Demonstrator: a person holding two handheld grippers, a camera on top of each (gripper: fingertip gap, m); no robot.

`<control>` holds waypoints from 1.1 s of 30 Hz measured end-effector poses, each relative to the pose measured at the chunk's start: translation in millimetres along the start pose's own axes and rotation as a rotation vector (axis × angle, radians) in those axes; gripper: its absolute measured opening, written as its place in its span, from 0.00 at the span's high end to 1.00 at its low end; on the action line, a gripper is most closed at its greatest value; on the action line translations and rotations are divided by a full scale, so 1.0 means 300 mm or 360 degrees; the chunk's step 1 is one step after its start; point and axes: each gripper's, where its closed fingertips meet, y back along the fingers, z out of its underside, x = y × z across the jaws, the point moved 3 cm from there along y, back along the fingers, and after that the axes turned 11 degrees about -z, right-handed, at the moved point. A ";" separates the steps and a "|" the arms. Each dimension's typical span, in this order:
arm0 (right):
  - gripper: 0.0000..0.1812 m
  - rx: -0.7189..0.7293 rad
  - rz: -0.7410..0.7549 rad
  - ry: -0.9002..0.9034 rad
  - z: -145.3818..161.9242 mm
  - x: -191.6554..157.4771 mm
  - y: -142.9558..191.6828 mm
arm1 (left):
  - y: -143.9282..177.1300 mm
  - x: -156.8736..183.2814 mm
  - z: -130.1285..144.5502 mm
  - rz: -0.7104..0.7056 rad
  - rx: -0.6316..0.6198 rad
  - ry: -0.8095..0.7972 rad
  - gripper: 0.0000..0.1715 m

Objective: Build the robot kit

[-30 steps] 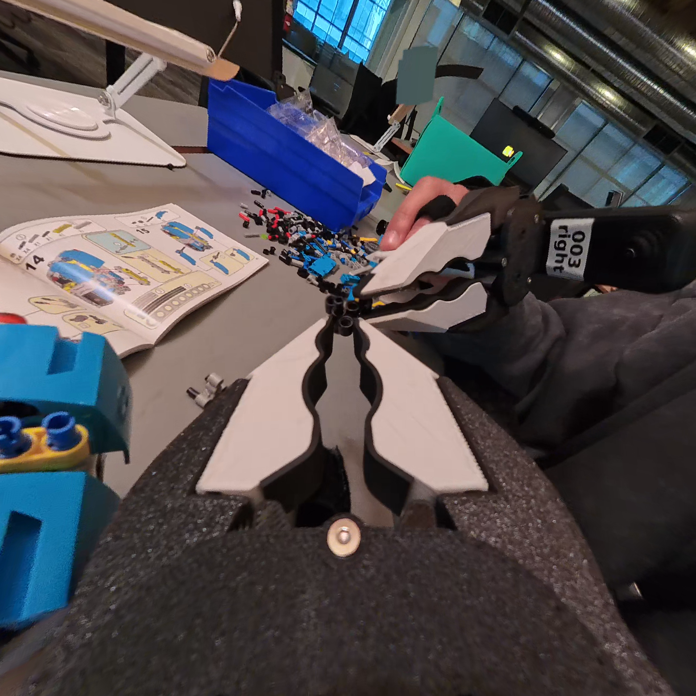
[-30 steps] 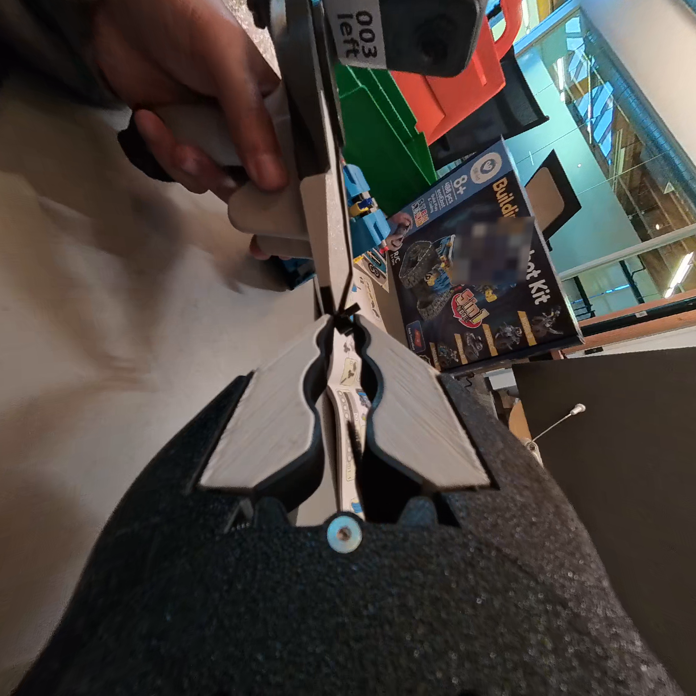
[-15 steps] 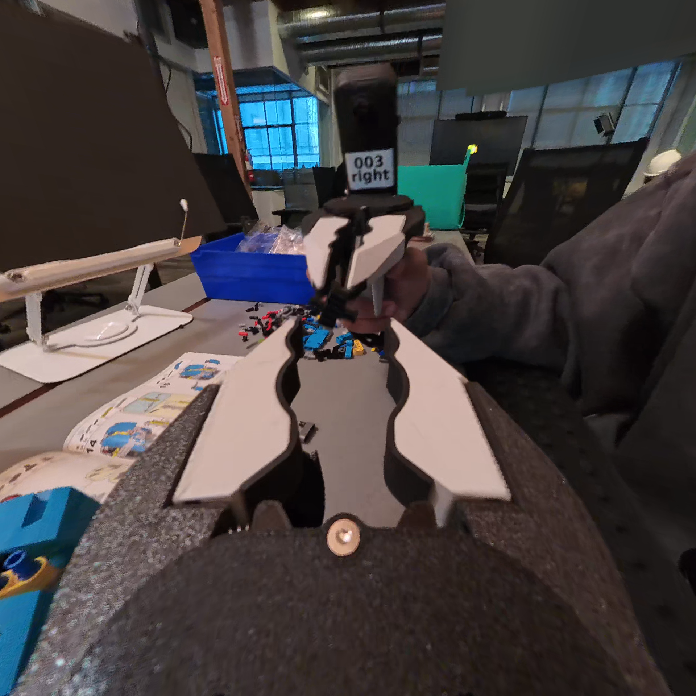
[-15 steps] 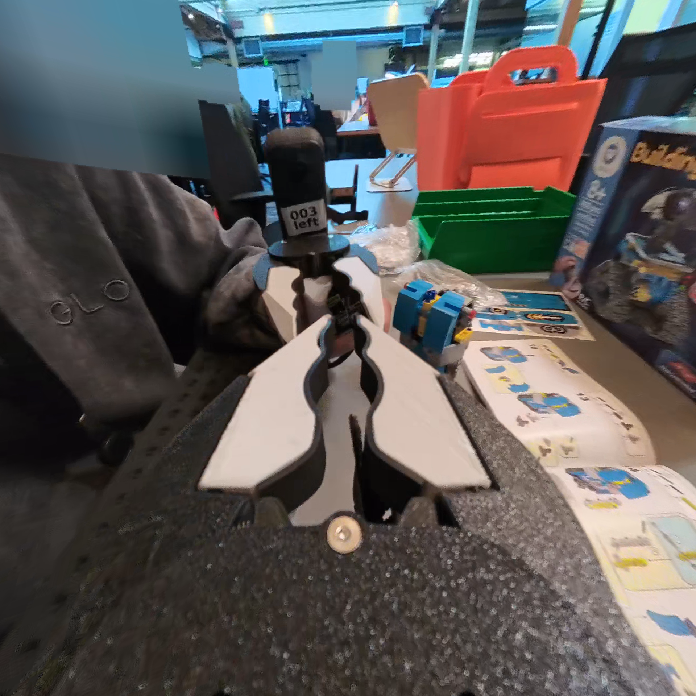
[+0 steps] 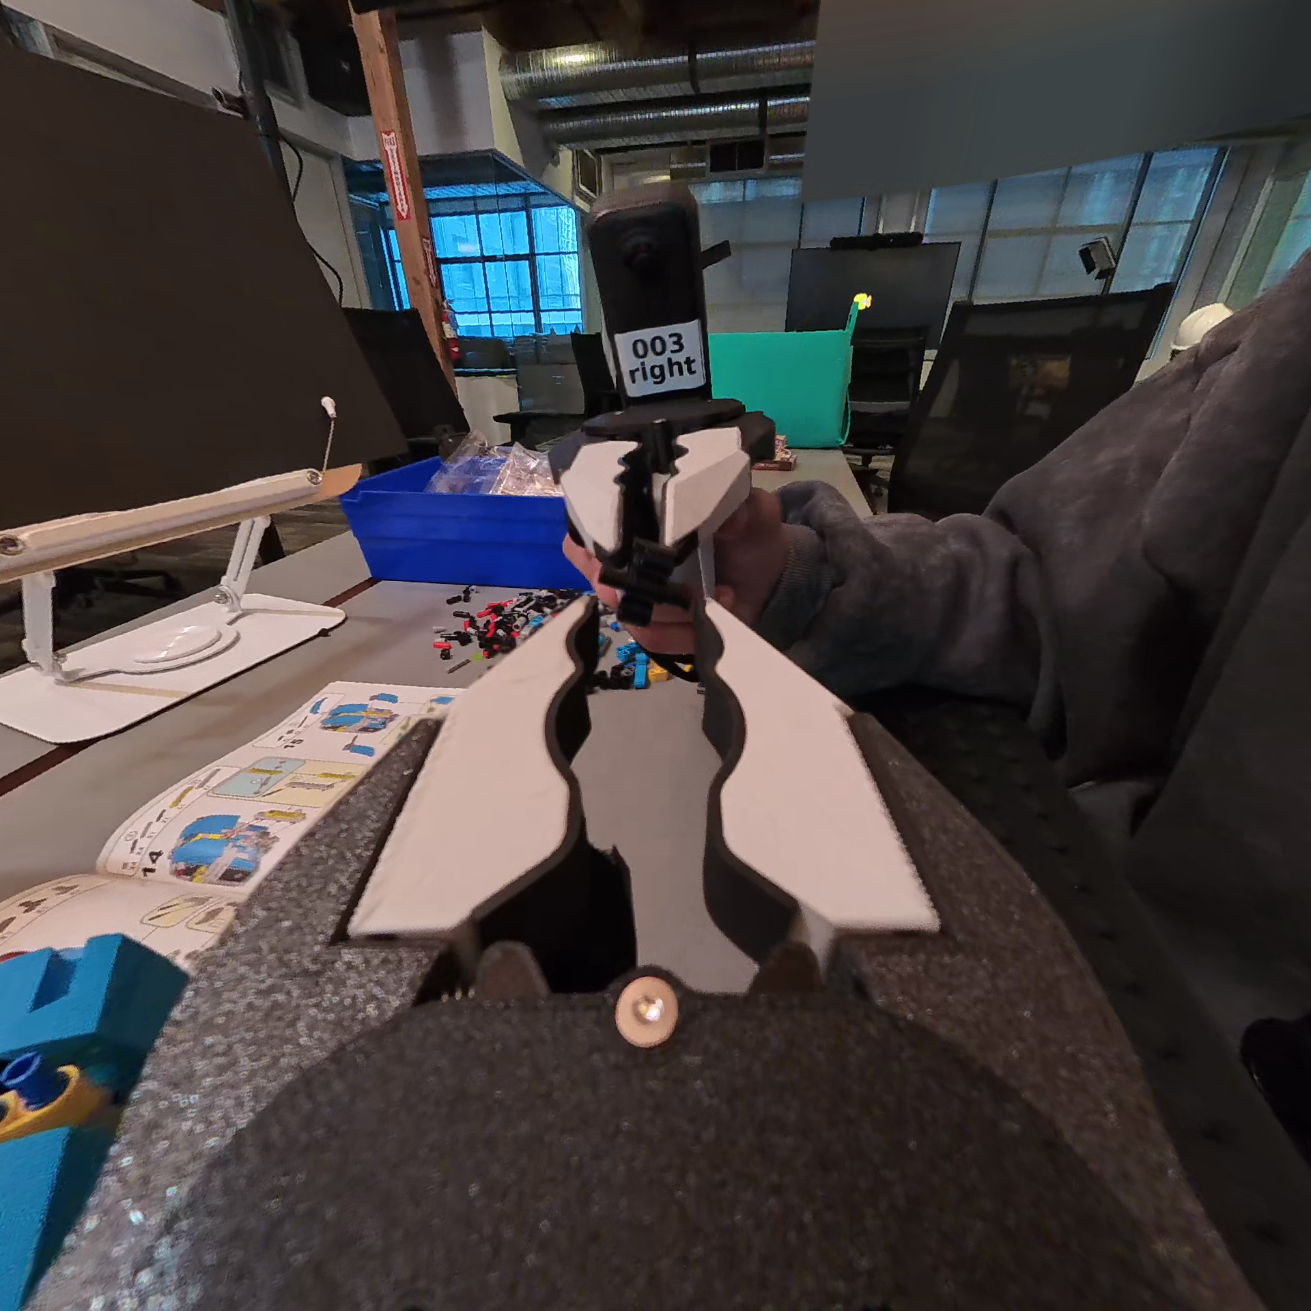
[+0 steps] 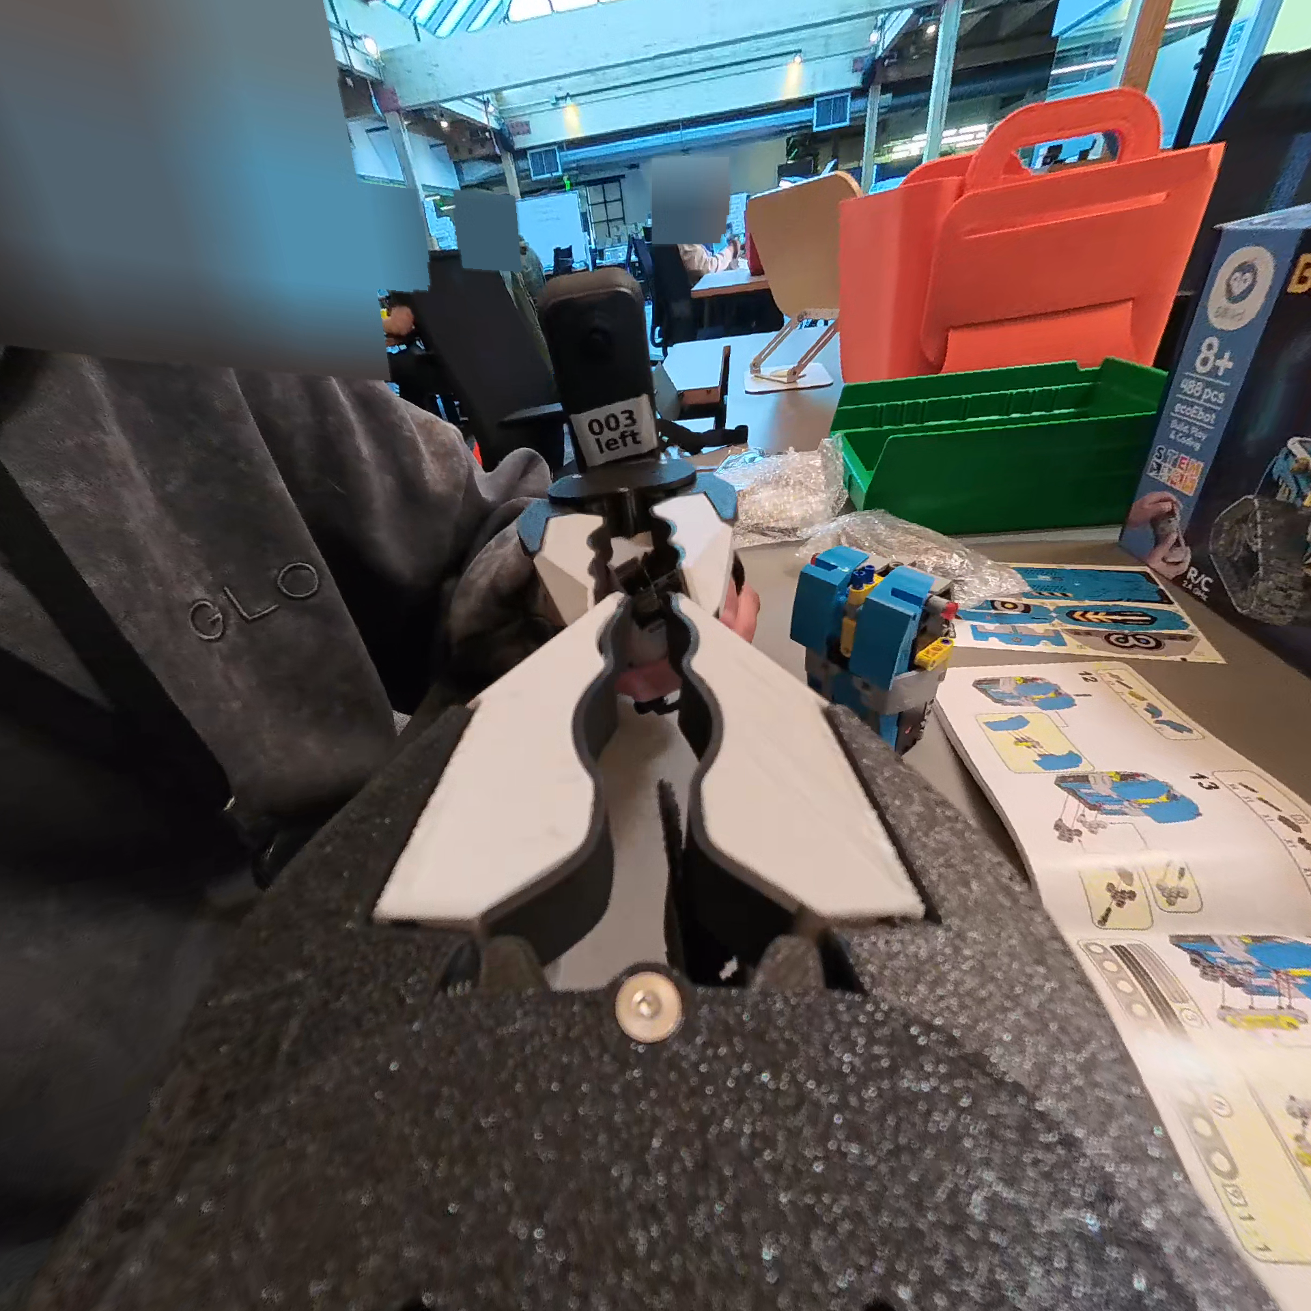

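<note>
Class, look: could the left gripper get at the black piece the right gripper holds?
Probably yes: the left gripper has jaws apart, facing the right gripper, whose black piece juts toward them, nothing between.

Open loft-like hall: blue-lit gridded windows [image 5: 507,273] upper centre, wooden post [image 5: 397,177] upper left, exposed ceiling ducts [image 5: 660,78], black office chairs [image 5: 1021,383] right, grey worktop [image 5: 397,624].
</note>
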 end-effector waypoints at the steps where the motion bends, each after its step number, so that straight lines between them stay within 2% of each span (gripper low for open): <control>1: 0.95 -0.0011 -0.0008 -0.0001 0.004 -0.003 -0.006 | 0.001 0.003 0.000 0.0014 0.0003 0.0005 0.88; 5: 0.96 -0.0053 -0.0025 -0.0001 0.017 -0.005 -0.011 | 0.010 0.004 -0.009 0.0045 0.0013 0.0018 0.90; 11: 0.95 -0.0188 0.0057 0.0039 0.058 0.025 0.009 | -0.006 -0.017 0.035 -0.0082 -0.0154 -0.0166 0.91; 13: 0.89 -0.0286 0.0114 0.0003 0.084 0.045 0.040 | -0.011 -0.023 0.053 -0.0124 -0.0216 -0.0239 0.91; 16: 0.87 -0.0616 0.0368 -0.0155 0.188 0.136 0.149 | -0.023 -0.028 0.106 -0.0174 -0.0371 -0.0404 0.91; 19: 0.84 -0.1021 0.0486 -0.0343 0.362 0.175 0.243 | -0.033 -0.024 0.185 -0.0189 -0.0569 -0.0585 0.91; 21: 0.84 -0.1161 0.0507 -0.0406 0.437 0.189 0.263 | -0.037 -0.014 0.231 -0.0181 -0.0679 -0.0663 0.90; 25: 0.84 -0.1292 0.0479 -0.0398 0.487 0.185 0.240 | -0.037 0.012 0.277 -0.0129 -0.0768 -0.0763 0.90; 30: 0.88 -0.1316 0.0469 -0.0349 0.498 0.189 0.225 | -0.033 0.042 0.341 -0.0014 -0.0901 -0.0789 0.90; 33: 0.88 -0.1144 0.0328 -0.0361 0.440 0.149 0.170 | -0.030 0.047 0.369 0.0012 -0.0969 -0.0762 0.90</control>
